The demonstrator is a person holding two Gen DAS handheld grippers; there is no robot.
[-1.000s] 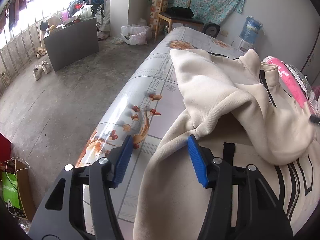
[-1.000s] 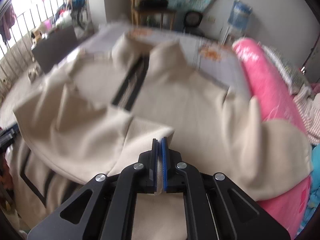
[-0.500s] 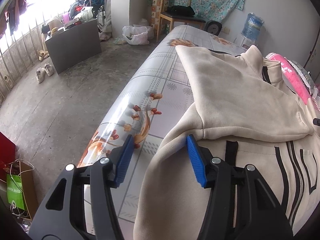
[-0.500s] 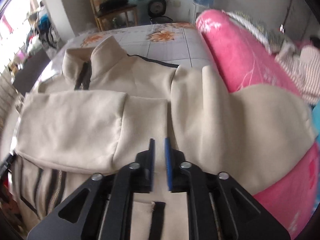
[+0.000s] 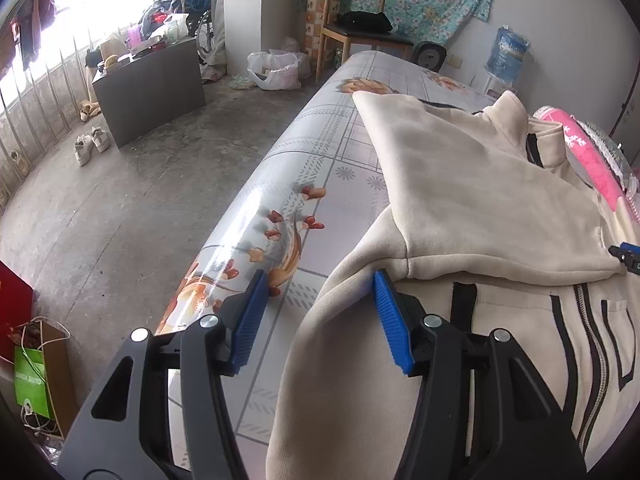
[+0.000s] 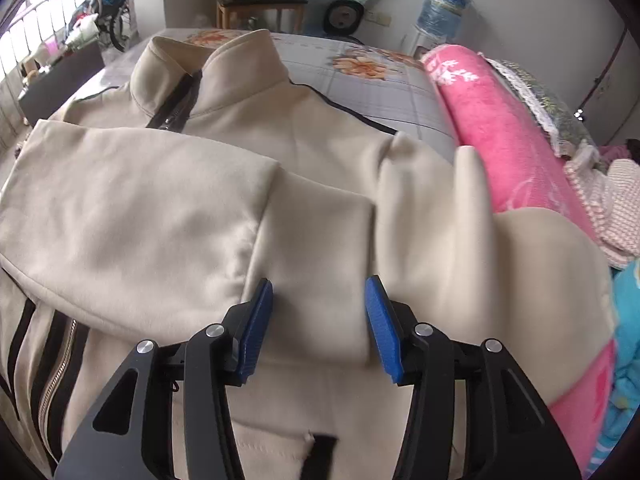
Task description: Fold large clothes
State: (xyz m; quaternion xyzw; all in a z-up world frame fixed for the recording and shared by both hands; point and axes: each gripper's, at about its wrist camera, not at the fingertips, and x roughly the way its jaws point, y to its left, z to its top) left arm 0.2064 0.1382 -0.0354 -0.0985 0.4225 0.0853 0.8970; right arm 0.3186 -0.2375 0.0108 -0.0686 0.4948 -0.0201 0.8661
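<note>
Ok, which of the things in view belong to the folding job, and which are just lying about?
Job:
- beige jacket
- its folded sleeve
- left gripper, open
- right gripper, jaws just opened, off the cloth

Lying about:
- pink blanket roll
- wooden chair
- water bottle
- white shoes

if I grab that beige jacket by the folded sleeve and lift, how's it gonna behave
Probably floppy: the beige jacket drapes over the bed edge and its folded sleeve creases softly. The fabric looks thick, so likely weighty. Lifted by one point, the fold would probably fall open.
</note>
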